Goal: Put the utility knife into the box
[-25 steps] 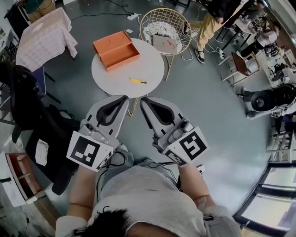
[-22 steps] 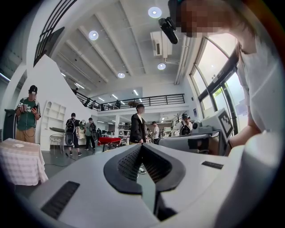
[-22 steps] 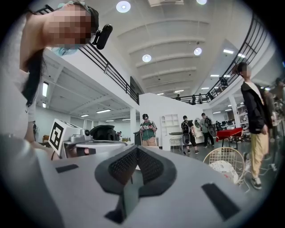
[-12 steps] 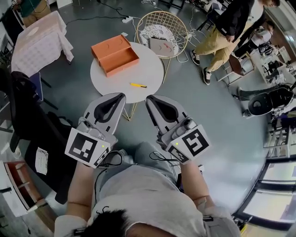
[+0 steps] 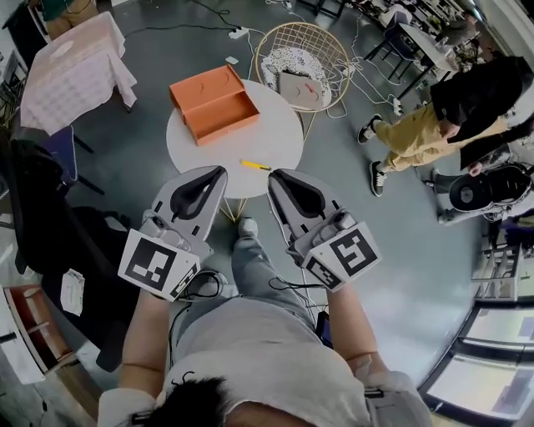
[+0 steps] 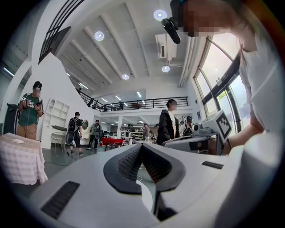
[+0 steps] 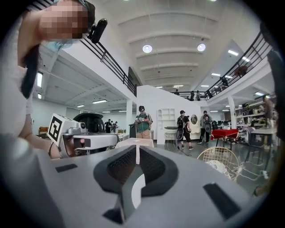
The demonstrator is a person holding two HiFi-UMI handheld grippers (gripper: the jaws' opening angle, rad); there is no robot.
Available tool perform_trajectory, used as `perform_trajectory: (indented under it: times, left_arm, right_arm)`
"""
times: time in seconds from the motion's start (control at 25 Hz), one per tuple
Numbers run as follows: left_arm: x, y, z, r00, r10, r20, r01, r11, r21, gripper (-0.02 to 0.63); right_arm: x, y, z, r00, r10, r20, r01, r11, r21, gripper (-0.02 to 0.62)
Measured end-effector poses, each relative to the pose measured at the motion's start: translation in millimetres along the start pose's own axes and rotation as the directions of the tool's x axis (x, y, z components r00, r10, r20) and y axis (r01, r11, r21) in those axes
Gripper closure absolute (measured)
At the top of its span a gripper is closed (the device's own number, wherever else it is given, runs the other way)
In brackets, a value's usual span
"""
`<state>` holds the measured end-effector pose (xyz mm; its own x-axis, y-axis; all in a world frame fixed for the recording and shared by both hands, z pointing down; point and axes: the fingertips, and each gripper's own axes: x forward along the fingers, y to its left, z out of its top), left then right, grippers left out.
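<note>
Utility knife (image 5: 255, 165) lies crosswise just ahead of you, nearer your right gripper (image 5: 278, 176) than left gripper (image 5: 217, 172); both pinched closed, empty

Kind of place: I read this as a big open lab or workshop hall, not a home.
Ceiling: high and white, with round recessed lights (image 6: 99, 35) and a ceiling air unit (image 6: 161, 46).
Upper level: a mezzanine railing (image 6: 142, 103) crosses the far wall at my 12 o'clock.
Windows: tall windows (image 6: 218, 67) rise at my 2 o'clock.
Floor: bare grey floor (image 5: 400, 250), with a power strip (image 5: 239, 32) lying at 12 o'clock.
Furniture: a round white table (image 5: 267, 138) at 12, a wire chair (image 5: 304, 42) at 1, a cloth-covered table (image 5: 75, 71) at 10 and cluttered desks (image 5: 417, 25) at 1.
People: a passer-by (image 5: 467, 117) at 2, and a backpack wearer (image 7: 183, 124) beyond.
</note>
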<state>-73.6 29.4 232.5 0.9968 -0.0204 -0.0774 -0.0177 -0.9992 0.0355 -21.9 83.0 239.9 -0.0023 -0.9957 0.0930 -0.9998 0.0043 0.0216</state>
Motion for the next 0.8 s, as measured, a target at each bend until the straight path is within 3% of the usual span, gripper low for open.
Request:
perform_trajectory:
  times: [0.28,0.48,0.64,0.8]
  left_arm:
    - [40,42,-10,0.999,0.043,-0.011,-0.043,0.999,-0.005,0.597]
    - [73,65,-17,0.998,0.070,0.004,-0.070,0.997,-0.019,0.597]
    - [97,80,-25,0.995,0.100,-0.007,-0.100,0.995,-0.023,0.597]
    - [115,97,-42,0.990,0.135,-0.041,-0.136,0.990,-0.028,0.597]
  right_arm:
    - [45,-44,-19,0.998,0.052,-0.048,-0.052,0.999,0.003,0.561]
    - [75,-83,-51,0.985,0.085,-0.147,-0.091,0.995,-0.029,0.554]
    - [95,-106,-89,0.956,0.133,-0.262,-0.151,0.987,-0.049,0.551]
    - [112,-119,-139,0.897,0.194,-0.398,-0.237,0.969,-0.063,0.543]
